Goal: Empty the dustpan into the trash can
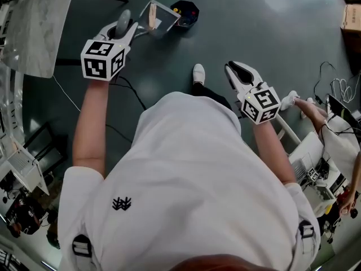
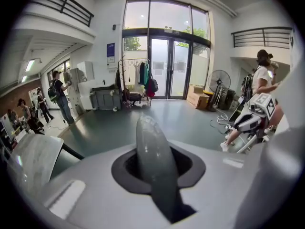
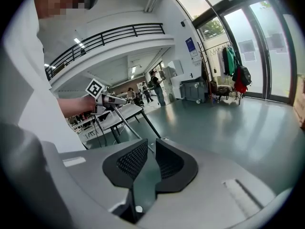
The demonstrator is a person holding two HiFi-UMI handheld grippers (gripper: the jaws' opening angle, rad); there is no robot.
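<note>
My left gripper (image 1: pixel 126 30) is clamped on the dustpan's grey handle (image 2: pixel 152 161). The dustpan (image 1: pixel 157 16) is out ahead of me, its far edge just beside the black trash can (image 1: pixel 186 11). My right gripper (image 3: pixel 145 160) holds nothing, its jaws a narrow gap apart.

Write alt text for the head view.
Seen from above, a person in a white shirt holds a dustpan by its handle in the left gripper, beside a small black trash can on the dark floor. The right gripper holds nothing.
</note>
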